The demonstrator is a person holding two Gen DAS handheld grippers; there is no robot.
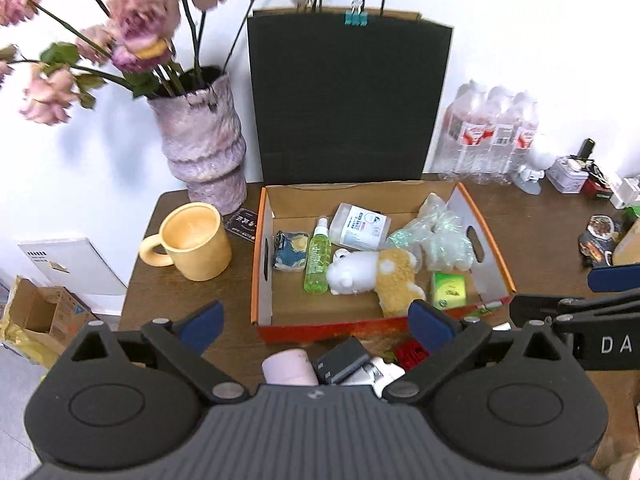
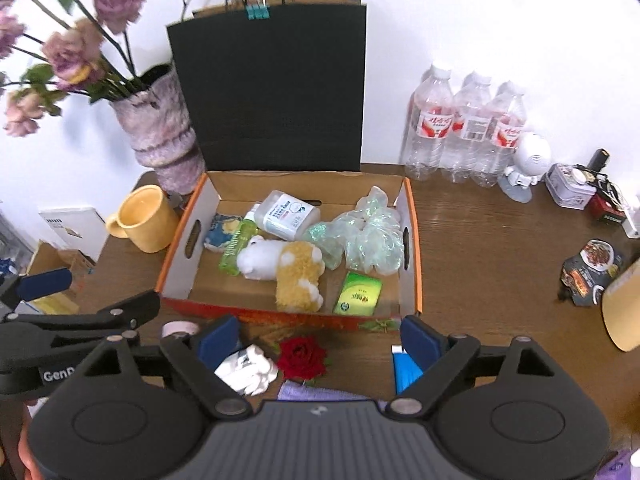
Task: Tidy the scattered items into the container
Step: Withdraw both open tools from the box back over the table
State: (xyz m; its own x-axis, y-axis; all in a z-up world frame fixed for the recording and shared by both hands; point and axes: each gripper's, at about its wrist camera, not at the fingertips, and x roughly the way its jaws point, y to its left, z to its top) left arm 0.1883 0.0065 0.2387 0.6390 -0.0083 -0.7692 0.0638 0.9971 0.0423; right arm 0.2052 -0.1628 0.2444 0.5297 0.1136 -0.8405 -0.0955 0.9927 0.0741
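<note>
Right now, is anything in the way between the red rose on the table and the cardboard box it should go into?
Only the box's own low front wall stands between them. The red rose lies on the table just before it, so it must be lifted over. Inside, bare floor shows near the plush toy and green packet.

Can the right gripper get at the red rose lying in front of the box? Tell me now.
Probably yes. The right gripper stands open and empty, with the red rose lying on the table between its fingers. Nothing covers it; the white crumpled thing beside it leaves room.
</note>
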